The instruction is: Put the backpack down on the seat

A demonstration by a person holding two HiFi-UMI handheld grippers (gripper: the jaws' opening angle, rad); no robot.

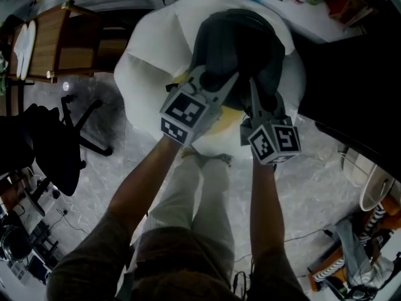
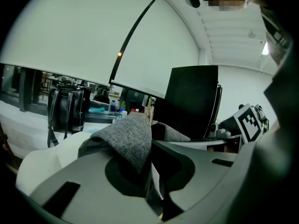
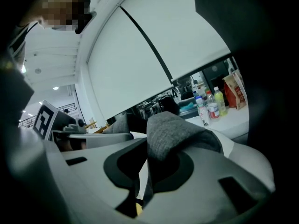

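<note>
The backpack [image 1: 235,49] covers the middle of the white seat [image 1: 147,74], its near side lost behind the left gripper [image 1: 233,79] and right gripper [image 1: 253,88]. Distant bottles [image 3: 212,104] are too small to read (labels a blur); an office chair [image 1: 59,146] runs off the left edge.

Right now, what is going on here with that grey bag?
A person holds a gripper in each hand. The left gripper and the right gripper are each shut on the fabric of the grey backpack, above the white seat. Whether it already rests there is unclear.
</note>
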